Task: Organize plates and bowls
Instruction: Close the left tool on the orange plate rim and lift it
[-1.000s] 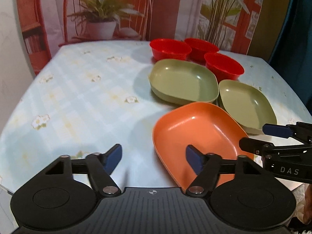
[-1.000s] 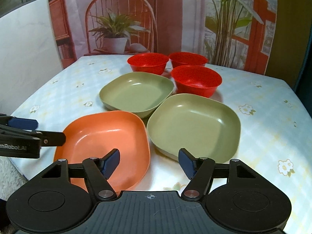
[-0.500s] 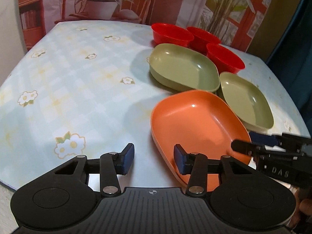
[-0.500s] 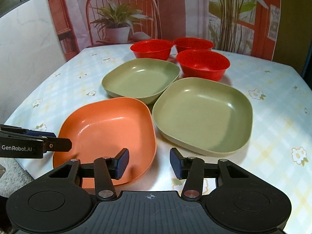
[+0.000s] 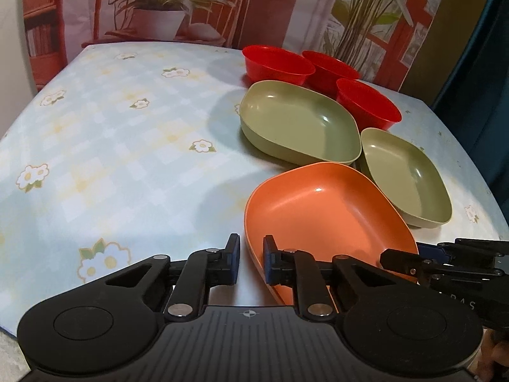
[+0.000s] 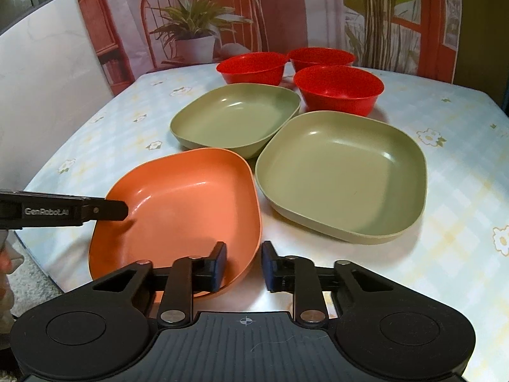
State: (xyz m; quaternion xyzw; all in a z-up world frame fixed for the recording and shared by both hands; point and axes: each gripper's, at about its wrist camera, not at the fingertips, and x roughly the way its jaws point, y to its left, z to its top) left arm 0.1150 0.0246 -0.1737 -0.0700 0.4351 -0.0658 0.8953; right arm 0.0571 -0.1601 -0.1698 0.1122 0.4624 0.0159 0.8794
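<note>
Both grippers nearly closed straddling the orange plate (image 6: 178, 210) rim, left gripper (image 5: 251, 262) and right gripper (image 6: 243, 265); contact unclear, uneven pinch could tip it into the green plate (image 6: 342, 175).

Left gripper (image 5: 251, 262) low, level, fingers (image 5: 233, 254) narrowed to a small gap, nothing clamped. Right gripper (image 6: 243, 265) same pose, fingers (image 6: 219, 264) narrowly apart, nothing clamped between them.
</note>
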